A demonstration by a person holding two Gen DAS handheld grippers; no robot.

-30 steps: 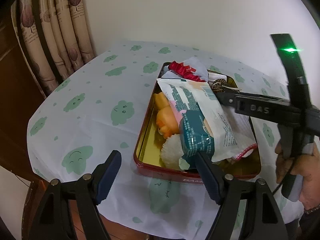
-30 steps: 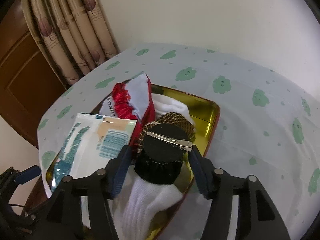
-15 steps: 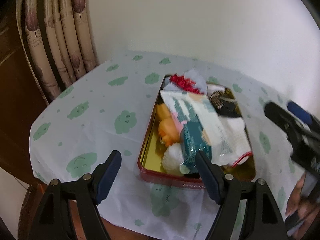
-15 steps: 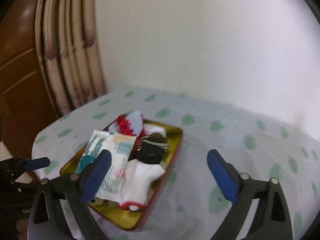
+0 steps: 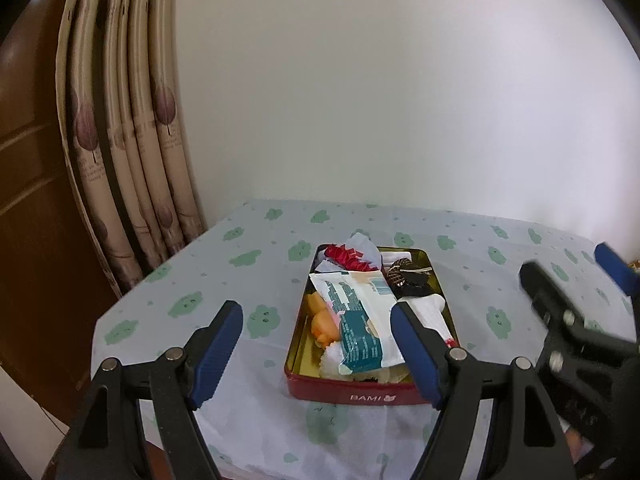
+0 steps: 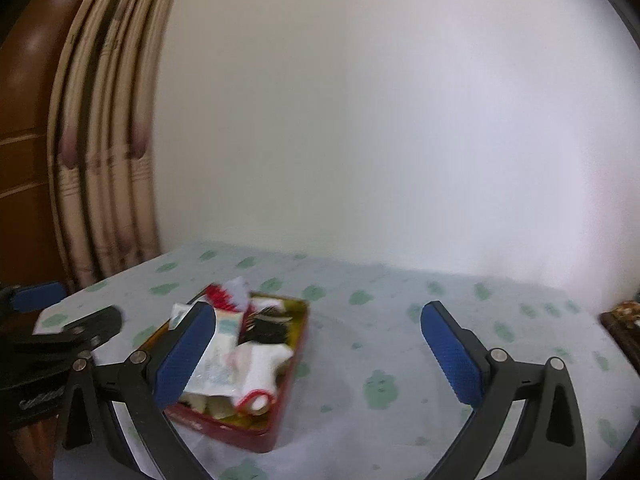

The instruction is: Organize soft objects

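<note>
A red tin (image 5: 372, 396) with a gold inside stands on the table, packed with soft things. A teal and white packet (image 5: 360, 320) lies on top, beside an orange toy (image 5: 320, 320), a red and white cloth (image 5: 348, 258), a dark hair clip (image 5: 408, 276) and a white sock (image 5: 432, 312). My left gripper (image 5: 314, 312) hovers open, short of the tin, holding nothing. My right gripper (image 6: 318, 312) is back and to the right of the tin (image 6: 240, 436). Its jaws are opening with nothing between them. The sock (image 6: 260, 368) and clip (image 6: 268, 328) lie below its left finger.
A cloth with green clouds (image 5: 200, 300) covers the table, whose edge runs close at the front left. A beige curtain (image 5: 132, 160) and a brown wooden door (image 5: 24, 200) stand at the left. A dark wooden object (image 6: 624, 324) sits at the far right edge.
The dark hair clip that stood between my right fingers now lies in the tin. The right gripper has drawn back, risen and spread wide. The left gripper has also lifted and pulled away.
</note>
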